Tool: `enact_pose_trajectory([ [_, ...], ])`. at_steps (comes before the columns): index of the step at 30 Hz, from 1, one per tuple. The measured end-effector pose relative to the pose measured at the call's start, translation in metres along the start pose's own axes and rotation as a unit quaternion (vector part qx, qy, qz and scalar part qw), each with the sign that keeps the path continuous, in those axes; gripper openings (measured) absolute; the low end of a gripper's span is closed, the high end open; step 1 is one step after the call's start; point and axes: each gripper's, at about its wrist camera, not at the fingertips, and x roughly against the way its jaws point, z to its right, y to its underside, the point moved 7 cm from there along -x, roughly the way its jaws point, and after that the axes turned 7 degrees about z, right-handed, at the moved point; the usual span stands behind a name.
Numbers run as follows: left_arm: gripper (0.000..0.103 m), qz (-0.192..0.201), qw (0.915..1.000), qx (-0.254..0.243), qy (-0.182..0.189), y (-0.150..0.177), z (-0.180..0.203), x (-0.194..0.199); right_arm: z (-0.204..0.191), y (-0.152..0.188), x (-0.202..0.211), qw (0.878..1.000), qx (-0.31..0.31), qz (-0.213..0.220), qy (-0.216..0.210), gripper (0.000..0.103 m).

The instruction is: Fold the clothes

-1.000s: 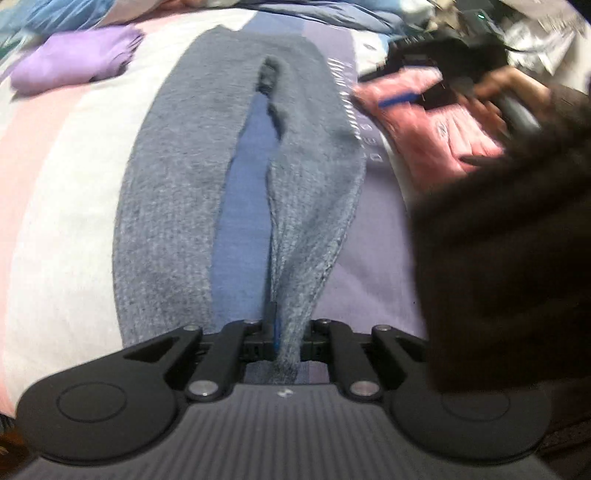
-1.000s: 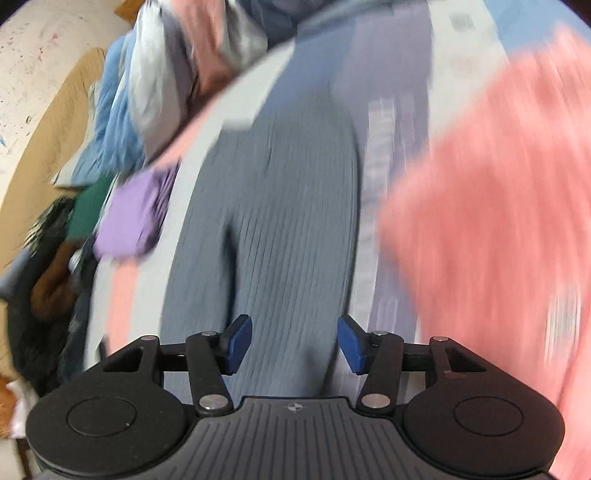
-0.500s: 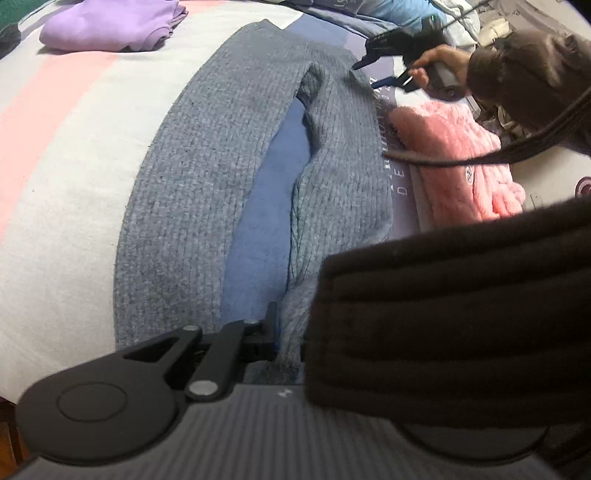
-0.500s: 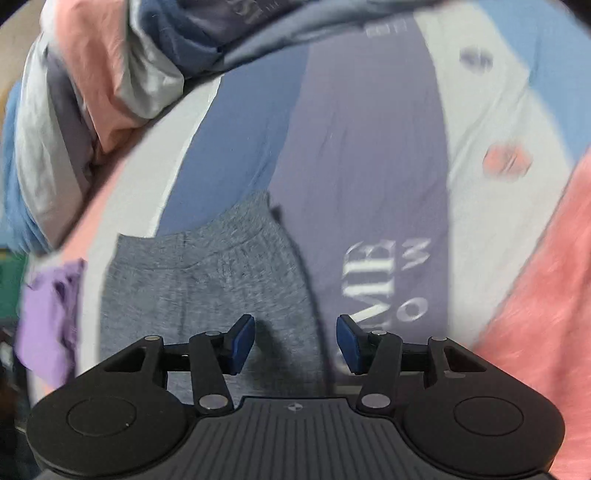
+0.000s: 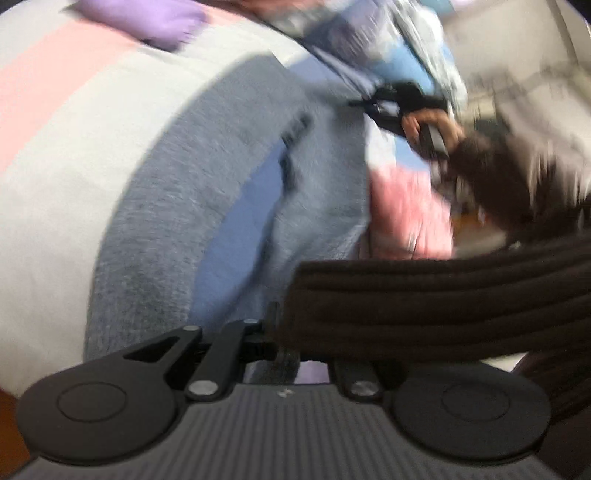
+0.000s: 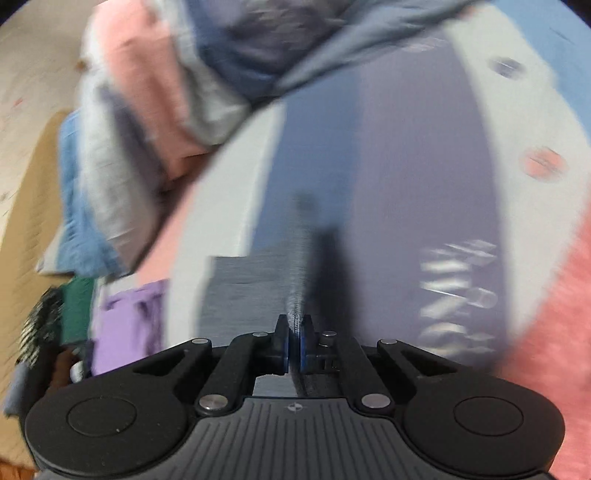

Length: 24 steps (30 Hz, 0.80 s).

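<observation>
Grey knit trousers (image 5: pixel 166 206) lie flat on the striped bed cover (image 5: pixel 55 129), legs spread apart. My left gripper (image 5: pixel 284 354) is shut on the hem of one leg, and a dark sleeve (image 5: pixel 424 302) hides its right finger. At the waist end, a hand holds my right gripper (image 5: pixel 391 107). In the right wrist view the right gripper (image 6: pixel 294 332) has its jaws closing, and its blue pads pinch a raised ridge of the grey trousers (image 6: pixel 243 288) at the waist edge.
A folded purple garment (image 5: pixel 147 14) lies at the far left of the bed, also seen as the purple garment (image 6: pixel 125 325). A pink fluffy garment (image 5: pixel 406 210) sits right of the trousers. A heap of clothes and bedding (image 6: pixel 155 92) rises beyond the waist end.
The right gripper's jaws closed from wide apart onto the trousers' waist edge. The left view rolled and shifted sideways, still gripping the leg hem. The hand with the right gripper moved further along the waist.
</observation>
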Motion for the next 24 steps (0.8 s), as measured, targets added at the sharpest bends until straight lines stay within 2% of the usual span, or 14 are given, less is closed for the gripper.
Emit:
enact_pose_trajectory([
  [2,0.008,0.019,0.9989,0.043,-0.01,-0.004,-0.021,0.015,-0.031,0.001,-0.01,1.0,0.007,-0.01,-0.021,0.005],
  [4,0.008,0.023,0.9973,0.054,-0.043,0.001,-0.043,0.021,-0.056,0.007,-0.026,0.999,0.005,-0.028,-0.036,0.006],
  [7,0.008,0.015,0.9943,0.073,-0.076,0.016,-0.069,0.023,-0.096,0.029,-0.059,0.997,0.04,-0.053,-0.048,0.006],
  [12,0.008,0.001,0.9902,0.114,-0.081,0.043,-0.088,0.015,-0.131,0.065,-0.112,0.993,0.067,-0.086,-0.036,0.006],
  [15,0.009,-0.008,0.99,0.117,-0.078,0.054,-0.087,0.01,-0.137,0.078,-0.13,0.992,0.097,-0.083,-0.011,0.006],
  [17,0.009,-0.007,0.9903,0.112,-0.082,0.057,-0.088,0.009,-0.135,0.08,-0.137,0.992,0.098,-0.074,-0.006,0.012],
  [19,0.01,-0.004,0.9896,0.113,-0.09,0.059,-0.093,0.011,-0.134,0.079,-0.132,0.994,0.082,-0.061,-0.026,0.024],
  [20,0.01,-0.004,0.9886,0.113,-0.099,0.06,-0.096,0.01,-0.135,0.078,-0.128,0.995,0.08,-0.051,-0.042,0.024],
  [23,0.011,-0.007,0.9855,0.115,-0.124,0.065,-0.108,0.009,-0.134,0.078,-0.104,0.992,0.112,-0.023,-0.052,0.026],
  [24,0.013,-0.012,0.9842,0.117,-0.132,0.07,-0.112,0.011,-0.134,0.079,-0.094,0.99,0.126,-0.014,-0.054,0.031],
])
